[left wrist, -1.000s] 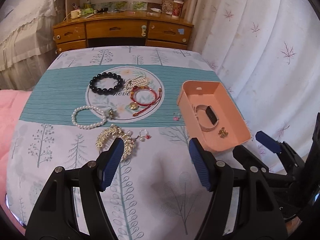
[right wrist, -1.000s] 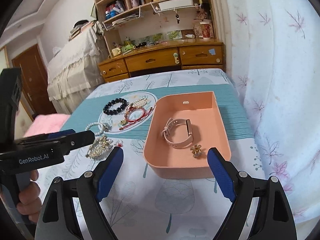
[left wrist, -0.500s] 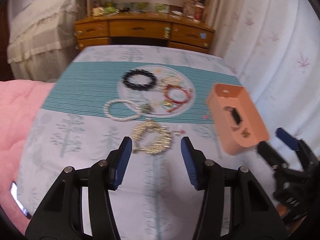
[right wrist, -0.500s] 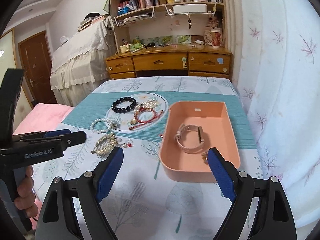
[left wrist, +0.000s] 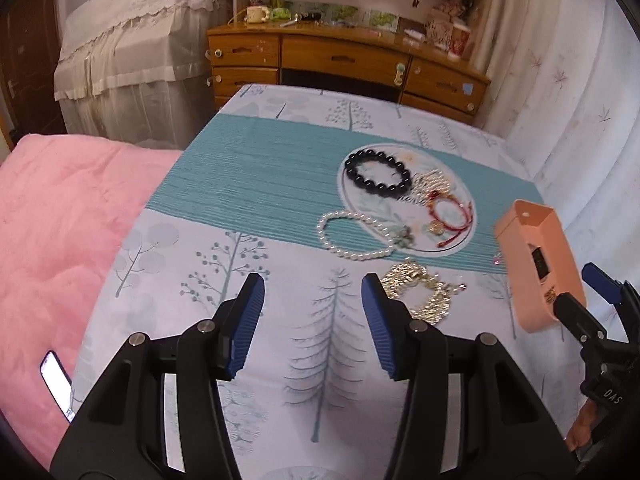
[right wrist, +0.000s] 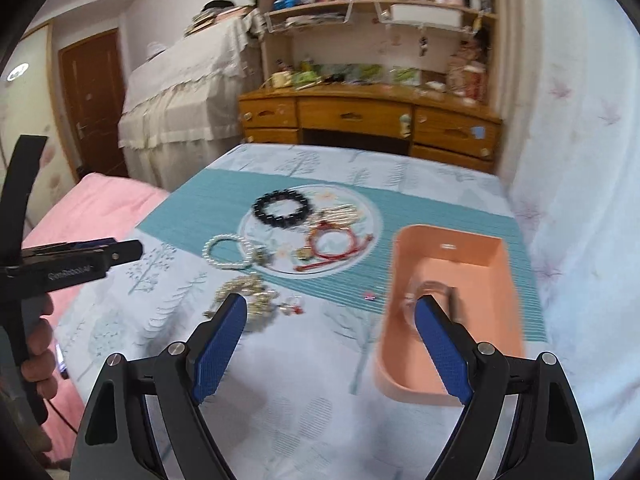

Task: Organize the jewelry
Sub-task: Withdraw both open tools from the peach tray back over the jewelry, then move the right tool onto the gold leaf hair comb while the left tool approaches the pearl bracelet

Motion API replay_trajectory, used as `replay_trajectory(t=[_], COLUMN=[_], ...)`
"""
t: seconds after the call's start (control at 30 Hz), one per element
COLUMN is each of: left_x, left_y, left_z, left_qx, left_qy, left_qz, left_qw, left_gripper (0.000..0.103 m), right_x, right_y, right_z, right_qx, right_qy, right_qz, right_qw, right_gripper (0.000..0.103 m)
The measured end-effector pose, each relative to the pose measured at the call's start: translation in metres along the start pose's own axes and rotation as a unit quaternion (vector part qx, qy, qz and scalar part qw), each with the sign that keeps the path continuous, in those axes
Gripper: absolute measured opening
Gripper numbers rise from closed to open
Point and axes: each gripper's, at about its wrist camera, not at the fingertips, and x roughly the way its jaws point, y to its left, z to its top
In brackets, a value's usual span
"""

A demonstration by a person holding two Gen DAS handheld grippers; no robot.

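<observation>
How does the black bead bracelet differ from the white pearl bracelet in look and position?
The black bead bracelet has large dark glossy beads; the white pearl bracelet has small pale ones. The black one lies wholly inside the printed circle on the cloth; the pearl one straddles its edge, nearer the grippers. Both lie flat as closed loops, outside the peach tray.

The bracelets [left wrist: 378, 176] are laid left of the tray [left wrist: 538, 280] on the cloth-covered desk [left wrist: 240, 184]; a watch [left wrist: 540, 263] is held in the tray, drawers [left wrist: 344, 60] behind.
</observation>
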Motion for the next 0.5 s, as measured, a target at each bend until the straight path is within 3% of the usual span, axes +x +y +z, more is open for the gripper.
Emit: replay_trajectory(t=[0.1, 0.23, 0.4, 0.5], left_x=[0.006, 0.019, 0.031, 0.039], left_y=[0.010, 0.013, 0.011, 0.011], left_z=[0.003, 0.007, 0.011, 0.013], left_qx=[-0.016, -0.010, -0.003, 0.001], left_qy=[0.008, 0.023, 0.033, 0.040], left_qz=[-0.026, -0.028, -0.030, -0.032], left_qw=[0.9995, 0.9993, 0.9990, 0.9987], left_gripper=[0.049, 0.050, 0.051, 0.051], right_x=[0.017, 0.037, 0.074, 0.100], right_y=[0.014, 0.034, 0.053, 0.053], right_z=[0.008, 0.012, 0.005, -0.002], right_qx=[-0.002, -0.007, 0.008, 0.046], right_qy=[0.014, 0.032, 0.091, 0.136], right_qz=[0.024, 0.058, 0.102, 0.125], right_qw=[1.000, 0.998, 0.990, 0.982], right_gripper=[0.087, 0.086, 0.073, 0.070])
